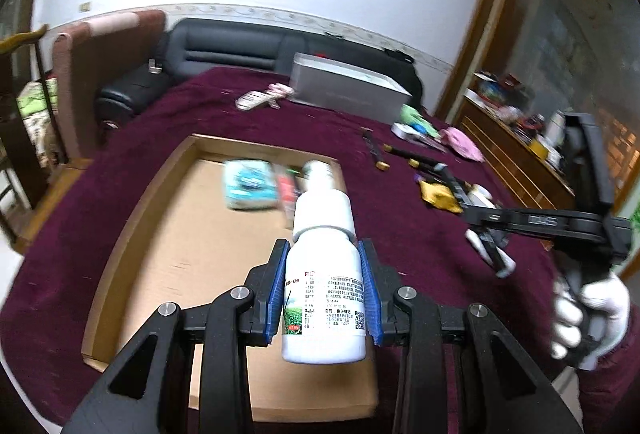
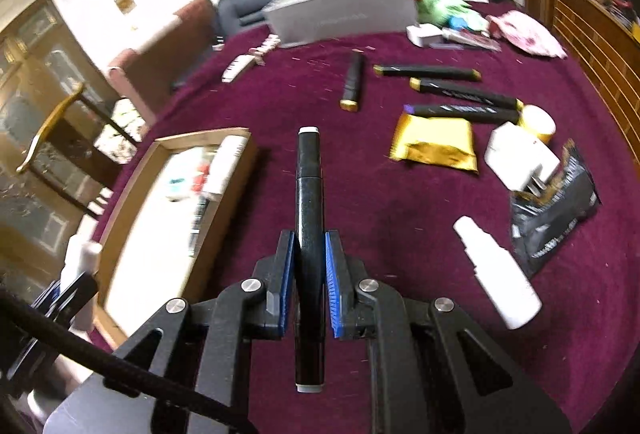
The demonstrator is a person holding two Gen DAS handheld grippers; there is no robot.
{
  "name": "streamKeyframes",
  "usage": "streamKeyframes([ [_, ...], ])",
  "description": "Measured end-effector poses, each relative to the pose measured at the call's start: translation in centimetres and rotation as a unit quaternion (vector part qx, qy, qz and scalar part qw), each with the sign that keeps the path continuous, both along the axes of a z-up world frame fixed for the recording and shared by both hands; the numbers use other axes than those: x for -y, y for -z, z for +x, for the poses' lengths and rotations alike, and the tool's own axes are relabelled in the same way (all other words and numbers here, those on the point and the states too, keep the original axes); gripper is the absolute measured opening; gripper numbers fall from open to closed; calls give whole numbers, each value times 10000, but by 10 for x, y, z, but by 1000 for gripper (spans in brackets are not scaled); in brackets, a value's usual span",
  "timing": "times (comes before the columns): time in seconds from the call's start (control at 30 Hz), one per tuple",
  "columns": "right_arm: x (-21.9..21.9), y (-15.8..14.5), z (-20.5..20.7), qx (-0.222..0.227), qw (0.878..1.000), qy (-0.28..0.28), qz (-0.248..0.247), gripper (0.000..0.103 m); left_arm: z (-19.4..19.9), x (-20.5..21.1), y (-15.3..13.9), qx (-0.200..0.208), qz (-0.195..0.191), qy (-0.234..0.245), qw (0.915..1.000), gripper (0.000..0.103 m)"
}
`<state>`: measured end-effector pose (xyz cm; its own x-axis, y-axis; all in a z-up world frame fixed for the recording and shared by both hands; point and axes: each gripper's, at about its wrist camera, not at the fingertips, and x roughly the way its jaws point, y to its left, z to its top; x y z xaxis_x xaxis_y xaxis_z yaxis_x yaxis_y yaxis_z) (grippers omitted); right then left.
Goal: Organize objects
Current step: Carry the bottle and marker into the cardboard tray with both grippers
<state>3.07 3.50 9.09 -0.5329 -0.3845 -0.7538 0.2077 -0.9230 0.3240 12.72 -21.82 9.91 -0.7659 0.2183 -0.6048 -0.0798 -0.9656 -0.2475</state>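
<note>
Tray (image 1: 120,234): near and left floor bare; tissue pack (image 1: 250,185) and white bottle (image 1: 318,174) crowd far right corner. Cloth right of tray open up to gold packet (image 2: 434,140), black markers (image 2: 448,90), spray bottle (image 2: 496,270).

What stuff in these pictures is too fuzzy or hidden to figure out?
- Items in the cardboard tray: motion blur smears them in both views, so only a teal packet shows.
- White bottle in the left gripper: label print too small, left view.
- Black marker in the right gripper: its color is unreadable, right view.
</note>
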Motion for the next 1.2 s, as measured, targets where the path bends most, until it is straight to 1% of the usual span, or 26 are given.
streamKeyframes([
  [0.13,26,-11,-2,71,9990,-305,-317,13,-8,28,-2,11,-246,-322,9992,29],
  [0.2,42,-11,-6,182,9974,-480,-497,13,-17,40,0,40,-384,-441,9983,29],
  [0.3,70,-5,-14,364,9944,-726,-673,13,-36,53,7,156,-522,-492,9973,29],
  [0.43,110,8,-20,568,9911,-1004,-669,13,-66,61,22,411,-691,-410,9959,29],
  [0.47,120,13,-22,635,9900,-1073,-666,13,-68,62,24,453,-707,-397,9957,29],
  [0.6,156,34,-30,919,9861,-1279,-537,13,-98,67,39,764,-721,-270,9941,29],
  [0.7,173,49,-34,1102,9838,-1336,-453,13,-116,70,51,1022,-731,-244,9918,29],
  [0.8,182,62,-39,1222,9829,-1323,-373,13,-127,72,61,1180,-749,-235,9899,29],
  [0.9,182,70,-43,1299,9827,-1276,-331,13,-132,72,66,1243,-743,-226,9892,29],
  [1.0,181,73,-49,1326,9831,-1223,-309,13,-137,75,70,1361,-559,-185,9889,29],
  [1.1,181,74,-50,1324,9832,-1219,-292,13,-138,79,71,1413,-506,-188,9885,29],
  [1.2,183,75,-49,1292,9837,-1226,-249,13,-141,84,75,1559,-315,-210,9871,29],
])
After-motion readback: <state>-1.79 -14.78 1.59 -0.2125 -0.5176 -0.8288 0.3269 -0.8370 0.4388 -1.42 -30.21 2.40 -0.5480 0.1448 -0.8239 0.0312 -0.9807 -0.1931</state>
